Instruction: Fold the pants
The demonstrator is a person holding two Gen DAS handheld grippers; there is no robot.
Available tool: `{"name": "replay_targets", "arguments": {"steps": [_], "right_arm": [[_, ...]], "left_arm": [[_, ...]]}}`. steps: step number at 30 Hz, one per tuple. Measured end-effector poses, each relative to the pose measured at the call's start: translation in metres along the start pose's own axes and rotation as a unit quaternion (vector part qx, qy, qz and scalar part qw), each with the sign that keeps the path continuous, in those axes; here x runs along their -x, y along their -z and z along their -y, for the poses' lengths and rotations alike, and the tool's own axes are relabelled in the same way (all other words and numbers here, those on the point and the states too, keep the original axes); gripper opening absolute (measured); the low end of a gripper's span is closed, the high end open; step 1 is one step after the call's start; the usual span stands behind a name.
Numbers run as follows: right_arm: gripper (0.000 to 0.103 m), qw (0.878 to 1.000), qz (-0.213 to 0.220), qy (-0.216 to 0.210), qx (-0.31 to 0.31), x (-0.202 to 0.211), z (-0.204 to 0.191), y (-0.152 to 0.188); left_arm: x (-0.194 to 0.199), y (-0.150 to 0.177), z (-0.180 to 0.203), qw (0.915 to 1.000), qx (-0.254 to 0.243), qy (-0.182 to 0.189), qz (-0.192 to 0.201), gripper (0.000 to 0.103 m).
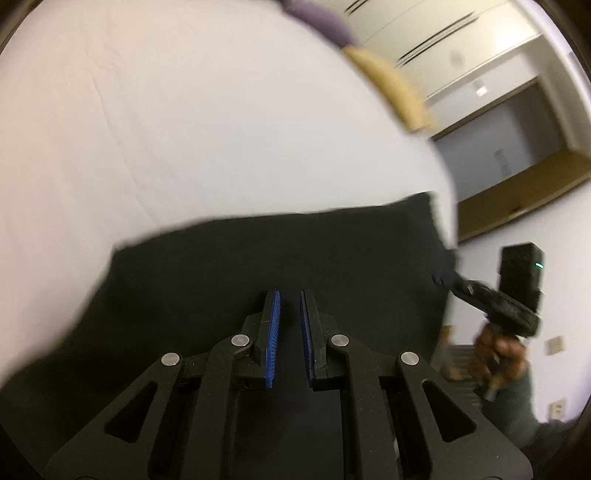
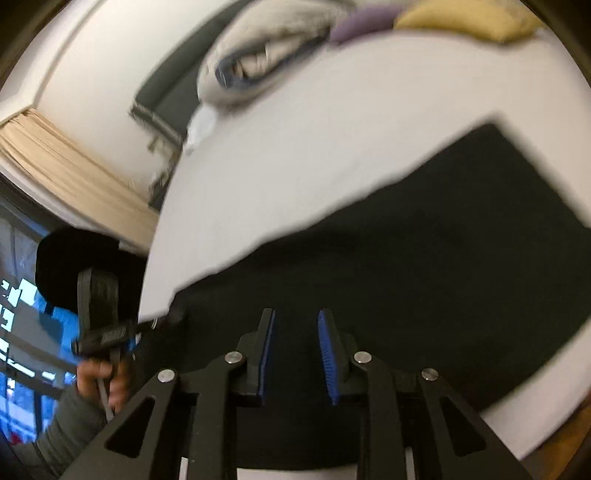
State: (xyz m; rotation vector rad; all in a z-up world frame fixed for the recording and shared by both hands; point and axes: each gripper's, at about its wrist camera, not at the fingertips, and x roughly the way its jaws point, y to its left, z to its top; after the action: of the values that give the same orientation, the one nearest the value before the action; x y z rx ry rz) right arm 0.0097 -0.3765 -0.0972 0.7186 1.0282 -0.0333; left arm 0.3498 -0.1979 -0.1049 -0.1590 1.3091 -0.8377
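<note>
**Hovering both grippers over black pants on a white bed**

Black fabric pants, folded into a flat, roughly rectangular slab, lie on the near part of a white sheet-covered bed. They fill the lower half of both wrist views. At the far edge of the bed sit a purple cushion and a pale yellow cushion. Left of them is a crumpled white bundle of bedding with a blue edge.

The left gripper, black with blue ribbed pads, points steeply down over the middle of the dark cloth. Its pads stand almost together, with only a thin slit between them. In the right wrist view its tips reach the near left corner of the pants. Blur hides whether any cloth is pinched there, so I cannot tell if it has a hold. The person's left hand, in a grey sleeve, grips its handle.

The right gripper also tilts down over the pants. Its blue pads are partly apart, with a clear gap and nothing pressed between them. From the left wrist view its tips are at the right edge of the pants, beside the corner of the bed, with the right hand below it on the handle.
</note>
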Motion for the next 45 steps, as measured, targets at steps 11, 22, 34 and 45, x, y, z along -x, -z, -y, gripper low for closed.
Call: {"name": "replay_targets", "arguments": {"steps": [11, 22, 34, 45], "right_arm": [[0.01, 0.992, 0.094, 0.045, -0.066, 0.083, 0.074, 0.02], [0.0, 0.994, 0.017, -0.061, -0.09, 0.043, 0.093, 0.052], [0.039, 0.993, 0.036, -0.109, -0.034, 0.072, 0.027, 0.043], [0.0, 0.999, -0.018, 0.012, -0.027, 0.062, 0.056, 0.078]], "left_arm": [[0.059, -0.016, -0.047, 0.9827, 0.089, -0.102, 0.126, 0.004], [-0.044, 0.036, 0.079, 0.9994, -0.028, 0.018, 0.004, 0.004], [-0.034, 0.123, 0.085, 0.998, 0.042, 0.039, 0.026, 0.004], [-0.003, 0.161, 0.083, 0.9987, 0.024, 0.01, 0.044, 0.004]]}}
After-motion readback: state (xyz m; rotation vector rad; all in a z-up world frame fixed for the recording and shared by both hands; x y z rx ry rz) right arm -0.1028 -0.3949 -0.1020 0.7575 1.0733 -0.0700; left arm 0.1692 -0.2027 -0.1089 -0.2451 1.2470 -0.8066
